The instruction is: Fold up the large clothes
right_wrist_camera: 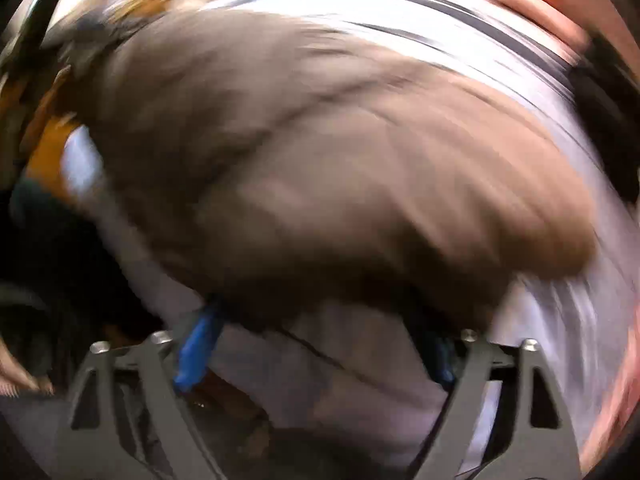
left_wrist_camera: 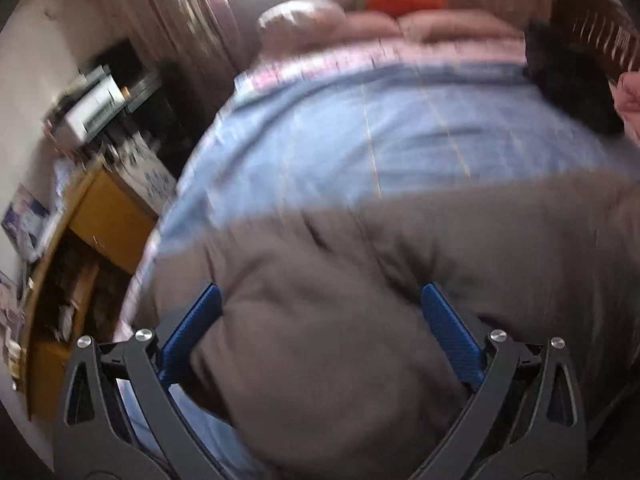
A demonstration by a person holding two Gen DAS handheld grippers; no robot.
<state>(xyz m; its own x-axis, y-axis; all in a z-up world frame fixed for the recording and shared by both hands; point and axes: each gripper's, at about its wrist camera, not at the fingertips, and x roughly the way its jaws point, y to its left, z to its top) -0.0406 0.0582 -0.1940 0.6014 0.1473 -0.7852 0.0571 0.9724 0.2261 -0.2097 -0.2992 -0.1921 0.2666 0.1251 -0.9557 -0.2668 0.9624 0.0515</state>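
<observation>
Left wrist view shows the grey-brown garment (left_wrist_camera: 360, 280) spread across the blue bedcover (left_wrist_camera: 360, 128), a flat surface for folding. The left gripper (left_wrist_camera: 320, 320) stands wide above the cloth, gripping nothing. Right wrist view is badly smeared; the right gripper (right_wrist_camera: 316, 340) seems wide too, its 2 blue pads (right_wrist_camera: 196, 344) clear of the fabric, probably to let a fold settle

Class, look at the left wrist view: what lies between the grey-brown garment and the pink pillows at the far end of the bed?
In the left wrist view, a blue bedcover spans that stretch.
</observation>
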